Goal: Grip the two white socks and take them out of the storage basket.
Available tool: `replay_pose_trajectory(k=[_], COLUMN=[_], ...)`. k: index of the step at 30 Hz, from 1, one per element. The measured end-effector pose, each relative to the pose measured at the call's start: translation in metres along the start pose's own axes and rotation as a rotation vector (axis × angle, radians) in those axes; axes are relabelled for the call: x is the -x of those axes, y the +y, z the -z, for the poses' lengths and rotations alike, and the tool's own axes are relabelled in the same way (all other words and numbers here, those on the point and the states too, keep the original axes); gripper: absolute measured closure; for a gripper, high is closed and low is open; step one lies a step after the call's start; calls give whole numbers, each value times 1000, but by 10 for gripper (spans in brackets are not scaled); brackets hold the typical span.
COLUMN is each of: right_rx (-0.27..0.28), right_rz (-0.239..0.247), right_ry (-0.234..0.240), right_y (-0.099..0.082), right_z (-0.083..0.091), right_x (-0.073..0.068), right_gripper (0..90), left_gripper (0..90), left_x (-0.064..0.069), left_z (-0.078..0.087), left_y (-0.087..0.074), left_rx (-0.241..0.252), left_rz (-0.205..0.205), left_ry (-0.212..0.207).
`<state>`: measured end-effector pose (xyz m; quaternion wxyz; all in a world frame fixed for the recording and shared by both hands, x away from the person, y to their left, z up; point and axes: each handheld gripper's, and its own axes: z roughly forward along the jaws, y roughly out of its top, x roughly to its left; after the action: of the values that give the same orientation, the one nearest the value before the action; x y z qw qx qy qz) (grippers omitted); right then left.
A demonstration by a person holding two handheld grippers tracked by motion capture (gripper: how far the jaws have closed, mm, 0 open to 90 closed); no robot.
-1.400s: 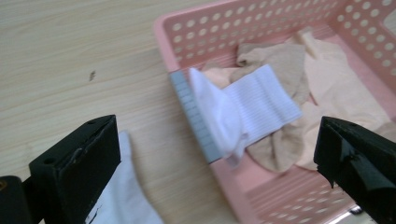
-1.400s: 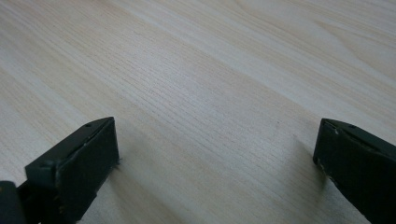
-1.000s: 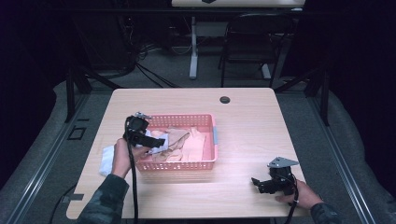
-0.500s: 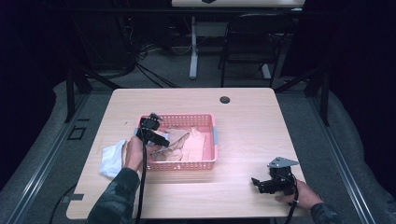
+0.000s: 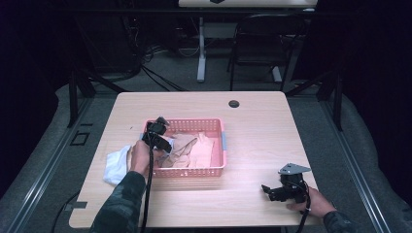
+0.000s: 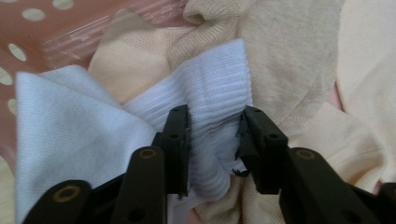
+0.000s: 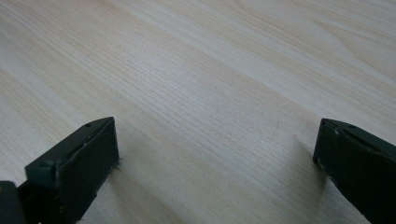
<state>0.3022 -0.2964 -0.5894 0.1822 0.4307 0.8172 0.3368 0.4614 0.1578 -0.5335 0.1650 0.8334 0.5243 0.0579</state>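
Observation:
A pink mesh basket (image 5: 187, 121) sits on the wooden table and holds beige garments (image 5: 194, 148) and a white ribbed sock (image 6: 215, 93). My left gripper (image 5: 160, 141) reaches down into the basket's left end. Its jaws have just been closing, and a fold of the white sock is now pinched between them (image 6: 215, 116), lying on the beige knitwear (image 6: 289, 56). My right gripper (image 5: 269, 190) rests low on the table near the front right corner. It is open, with bare wood between its jaws (image 7: 215, 135).
A crumpled white cloth (image 5: 116, 165) lies on the table just left of the basket, beside my left forearm. A dark round grommet (image 5: 234, 103) sits near the table's far edge. A chair and cables stand on the floor beyond the table.
My left gripper moved right from the basket's left rim, sank into the basket, and its jaws closed on the white sock. The white cloth on the table is now uncovered. The right gripper stayed put.

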Motion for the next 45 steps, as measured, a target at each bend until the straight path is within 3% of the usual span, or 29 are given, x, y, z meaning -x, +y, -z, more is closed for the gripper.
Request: replay_pose_trajectory(k=[8, 20, 26, 36, 38, 45], right_rx=[0, 0, 0, 1, 0, 0], right_rz=[0, 0, 0, -1, 0, 1], right_ry=[0, 0, 0, 1, 0, 0], right_y=[0, 0, 0, 0, 0, 0], right_z=[0, 0, 0, 0, 0, 0], right_x=[0, 0, 0, 0, 0, 0], right_gripper=[0, 0, 0, 0, 0, 0], left_gripper=[778, 779, 786, 790, 790, 790], left_x=[-1, -3, -2, 8, 9, 8], left_z=[7, 55, 70, 100, 108, 130], left_y=[-1, -7, -8, -7, -6, 2], left_rx=[14, 140, 182, 246, 263, 291], left_rz=[-15, -44, -69, -119, -120, -133], left_ry=[8, -30, -62, -70, -95, -89])
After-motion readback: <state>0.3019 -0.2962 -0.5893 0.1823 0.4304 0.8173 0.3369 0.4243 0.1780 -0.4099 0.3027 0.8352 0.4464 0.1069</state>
